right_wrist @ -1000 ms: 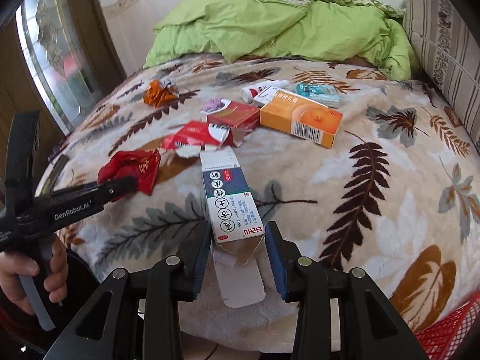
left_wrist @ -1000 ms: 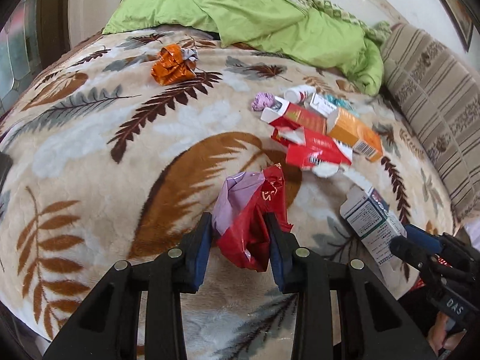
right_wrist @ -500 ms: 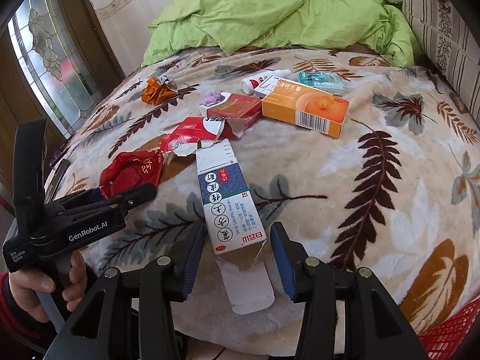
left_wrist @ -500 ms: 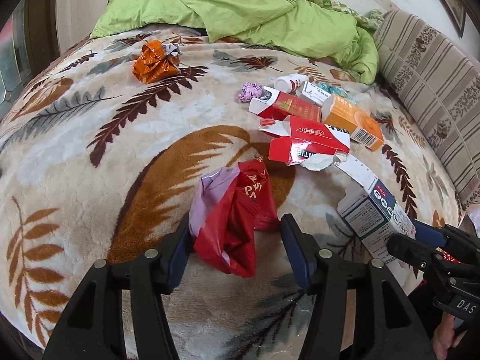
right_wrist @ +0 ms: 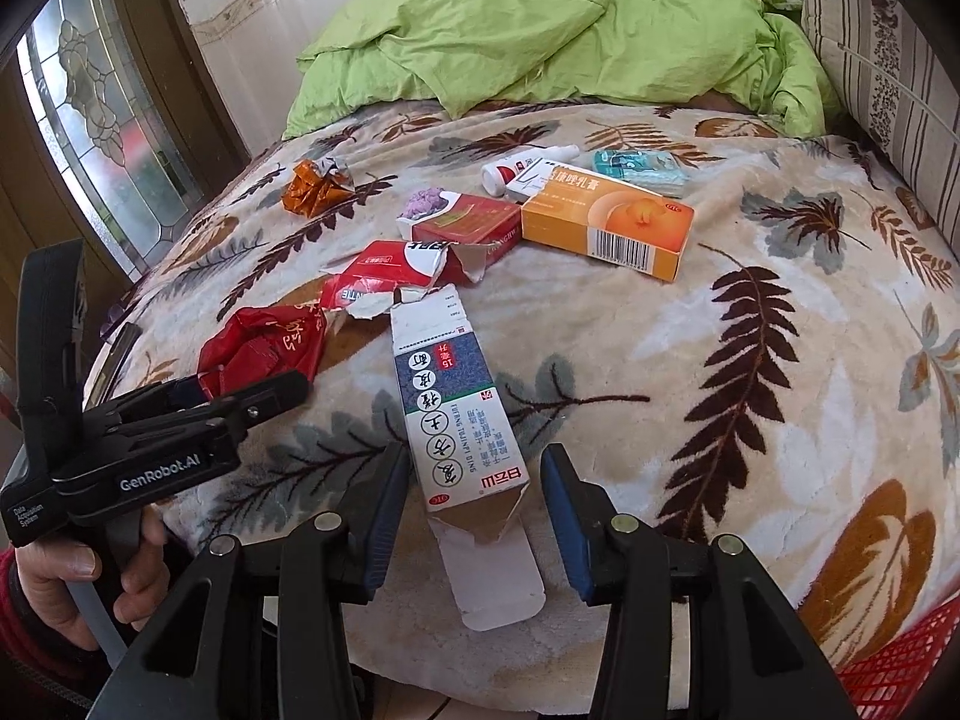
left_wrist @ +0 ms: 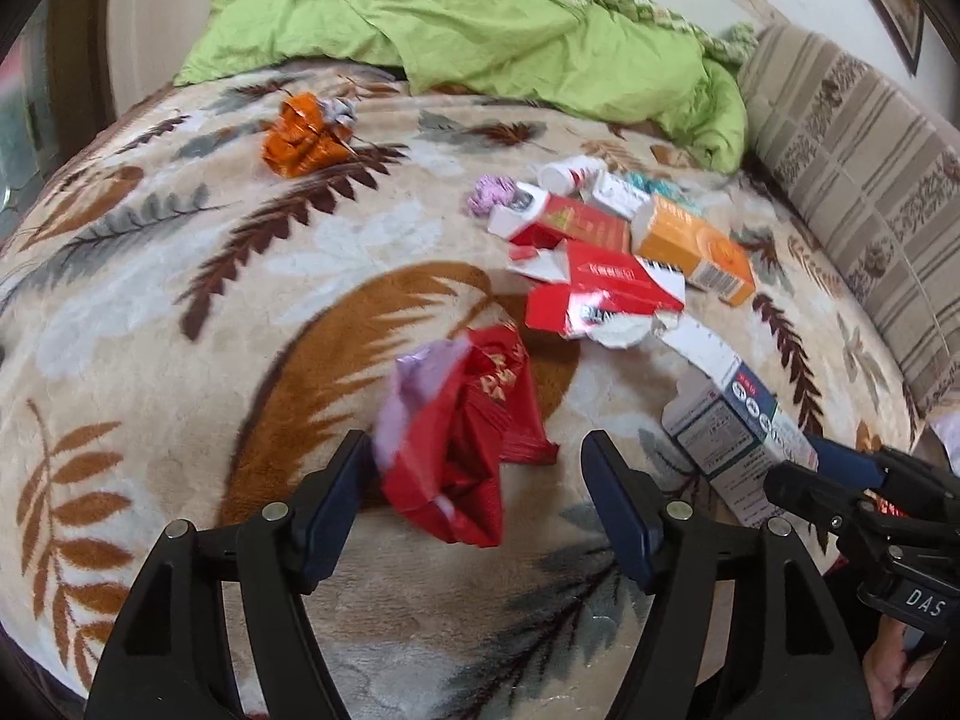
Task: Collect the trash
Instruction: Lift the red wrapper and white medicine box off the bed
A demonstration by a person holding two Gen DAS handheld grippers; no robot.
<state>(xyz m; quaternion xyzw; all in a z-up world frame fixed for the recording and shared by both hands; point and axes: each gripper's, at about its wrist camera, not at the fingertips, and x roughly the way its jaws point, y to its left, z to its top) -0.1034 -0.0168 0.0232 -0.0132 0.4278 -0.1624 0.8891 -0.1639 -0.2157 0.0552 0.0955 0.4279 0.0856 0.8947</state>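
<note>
A crumpled red and lilac wrapper [left_wrist: 462, 438] lies on the leaf-patterned blanket [left_wrist: 180, 312] between the fingers of my left gripper [left_wrist: 477, 471], which is open around it. A blue and white carton [right_wrist: 456, 420] with a torn flap lies between the fingers of my right gripper [right_wrist: 474, 480], which is open; its left pad is close to the carton's edge. The carton also shows in the left wrist view [left_wrist: 732, 426], and the red wrapper shows in the right wrist view [right_wrist: 264, 342].
Further back lie a torn red box [right_wrist: 396, 276], a red carton [right_wrist: 468, 225], an orange box [right_wrist: 606, 222], a white bottle [right_wrist: 522, 168], a teal packet [right_wrist: 639, 165], a lilac wad [right_wrist: 423, 203] and an orange wrapper [right_wrist: 315, 186]. Green quilt [right_wrist: 540, 36] behind, red basket [right_wrist: 900, 654] lower right.
My left gripper has opened wide and released the red wrapper, which now lies loose between the fingers. My right gripper has opened wider around the carton and moved slightly forward.
</note>
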